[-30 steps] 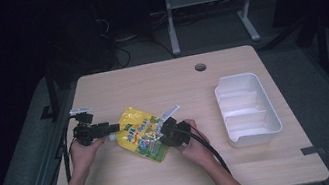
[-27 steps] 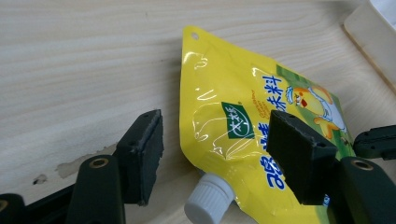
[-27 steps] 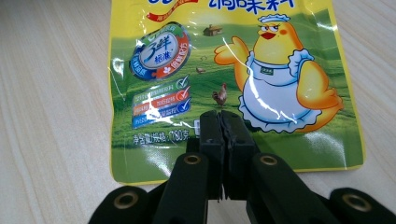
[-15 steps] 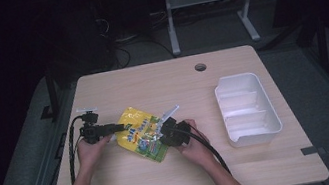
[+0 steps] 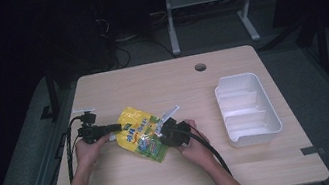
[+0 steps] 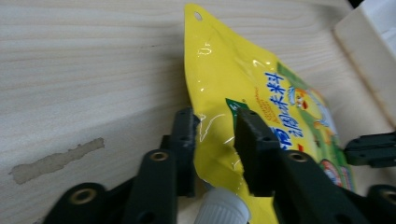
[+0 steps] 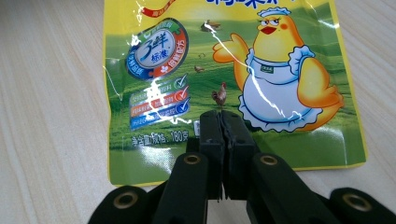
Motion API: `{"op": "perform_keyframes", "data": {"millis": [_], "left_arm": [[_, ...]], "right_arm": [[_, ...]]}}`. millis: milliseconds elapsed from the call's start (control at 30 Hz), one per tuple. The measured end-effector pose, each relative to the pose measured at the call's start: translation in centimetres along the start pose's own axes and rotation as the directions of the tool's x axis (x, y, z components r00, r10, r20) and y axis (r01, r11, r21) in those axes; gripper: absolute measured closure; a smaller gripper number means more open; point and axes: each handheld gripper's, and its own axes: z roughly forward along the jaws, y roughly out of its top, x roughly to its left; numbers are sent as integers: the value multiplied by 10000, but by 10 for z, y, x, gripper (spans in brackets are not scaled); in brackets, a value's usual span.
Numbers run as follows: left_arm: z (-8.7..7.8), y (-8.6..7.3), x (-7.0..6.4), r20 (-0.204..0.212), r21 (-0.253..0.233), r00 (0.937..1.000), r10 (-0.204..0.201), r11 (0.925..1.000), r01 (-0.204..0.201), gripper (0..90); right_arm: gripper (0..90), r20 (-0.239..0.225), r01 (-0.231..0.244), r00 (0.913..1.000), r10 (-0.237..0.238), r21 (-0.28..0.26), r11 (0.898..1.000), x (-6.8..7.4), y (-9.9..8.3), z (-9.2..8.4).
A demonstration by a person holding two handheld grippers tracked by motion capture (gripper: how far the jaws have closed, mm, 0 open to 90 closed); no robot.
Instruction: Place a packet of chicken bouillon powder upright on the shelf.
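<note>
A yellow and green pouch (image 5: 141,134) with a cartoon hen lies flat on the wooden table (image 5: 161,83). My left gripper (image 5: 116,127) reaches level into its left corner. In the left gripper view the left gripper (image 6: 217,140) has just been closing. Its jaws now press on the creased pouch (image 6: 224,70) from both sides, just above the white screw cap (image 6: 219,210). My right gripper (image 5: 163,132) is at the pouch's near right end. In the right gripper view the right gripper (image 7: 222,116) is shut, its tips over the pouch (image 7: 187,70) near its bottom edge. The film there looks flat.
A white two-compartment tray (image 5: 241,78) stands empty at the right of the table, and its wall (image 6: 364,56) shows in the left gripper view. A round cable hole (image 5: 200,67) sits near the far edge. Black cables trail from both grippers toward the near edge.
My left gripper has moved right onto the pouch's left corner and its jaws have narrowed around it. The right gripper and the pouch have stayed where they were.
</note>
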Motion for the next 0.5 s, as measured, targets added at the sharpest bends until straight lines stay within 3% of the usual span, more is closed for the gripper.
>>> {"op": "perform_keyframes", "data": {"millis": [100, 233, 500], "left_arm": [[-3, 0, 0, 22, -57, 10000, 93, 9999, -93, 774], [-9, 1, 1, 369, -123, 9993, 29, 9999, -24, 847], [-17, 1, 0, 781, -109, 9965, 286, 9996, -279, 900]], "right_arm": [[875, -9, -6, 10000, 6, -34, 10000, 0, -1, 0], [874, -55, -102, 9999, 102, -126, 9999, -1, -3, 0], [861, -153, -232, 9996, 228, -270, 9994, -3, -6, -1]]}}
